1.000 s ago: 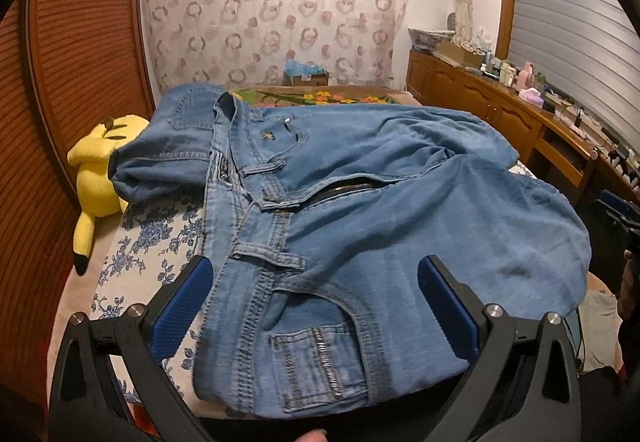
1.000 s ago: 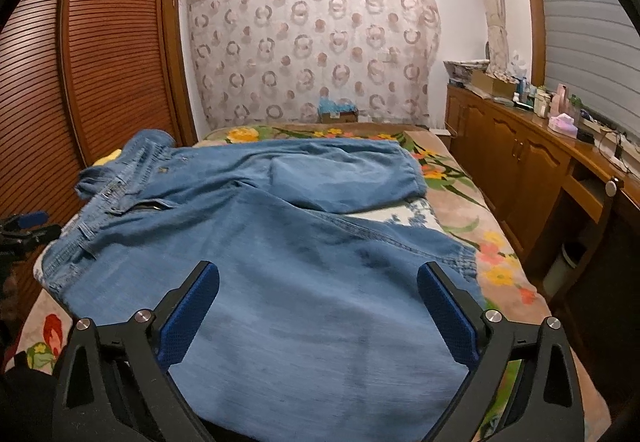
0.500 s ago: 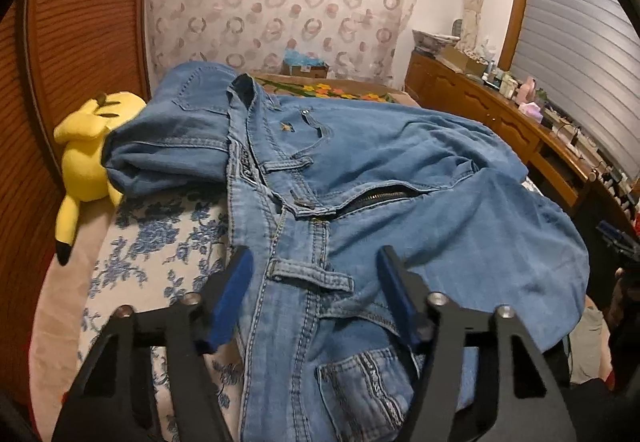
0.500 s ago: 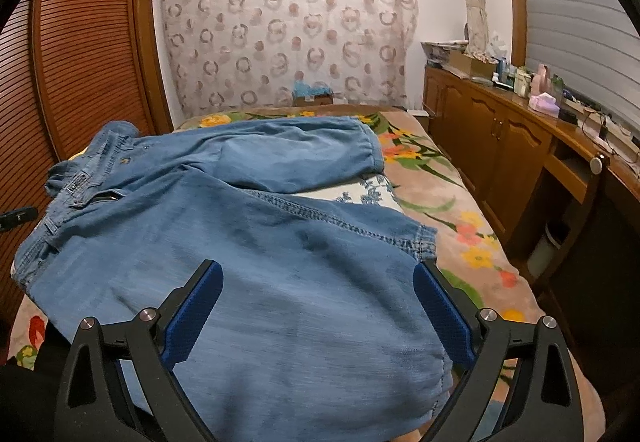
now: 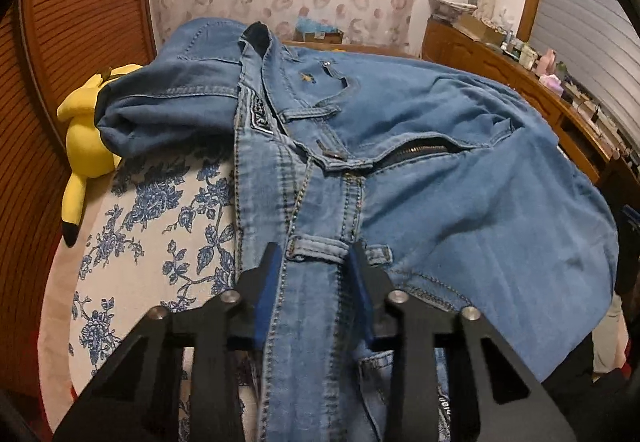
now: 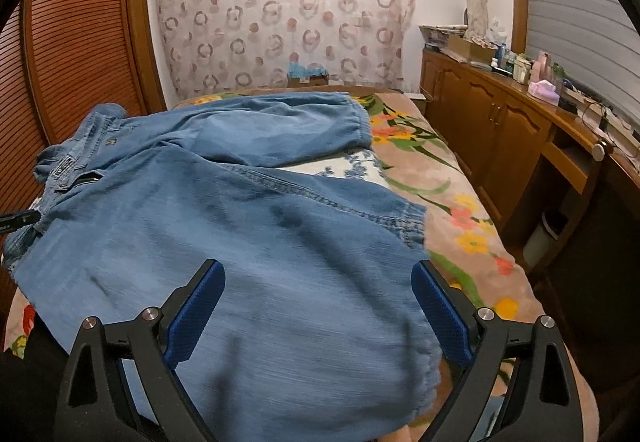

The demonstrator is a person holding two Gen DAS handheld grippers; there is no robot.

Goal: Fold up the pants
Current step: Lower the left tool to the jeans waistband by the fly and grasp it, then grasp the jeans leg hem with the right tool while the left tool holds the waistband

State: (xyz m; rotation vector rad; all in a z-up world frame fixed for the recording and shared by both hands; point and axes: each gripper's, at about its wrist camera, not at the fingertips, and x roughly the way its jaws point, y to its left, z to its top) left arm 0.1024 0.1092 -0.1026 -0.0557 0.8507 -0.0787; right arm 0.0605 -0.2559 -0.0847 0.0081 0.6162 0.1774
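Blue denim pants (image 5: 420, 146) lie spread on the bed, waistband toward the left, zipper open. My left gripper (image 5: 316, 262) is shut on the waistband (image 5: 316, 294) near a belt loop, blue pads pressing the band from both sides. In the right wrist view the pants (image 6: 248, 226) show both legs, with elastic cuffs toward the right. My right gripper (image 6: 320, 282) is open, low over the near leg close to its cuff (image 6: 416, 218), holding nothing.
A yellow plush toy (image 5: 86, 130) lies at the bed's left edge by the wooden wardrobe (image 5: 76, 22). A wooden cabinet (image 6: 512, 134) with clutter on top runs along the right. The floral bedspread (image 6: 460, 210) shows beyond the cuffs.
My left gripper moved forward over the waistband and closed from wide open onto it. My right gripper stayed open and moved down and forward over the near leg.
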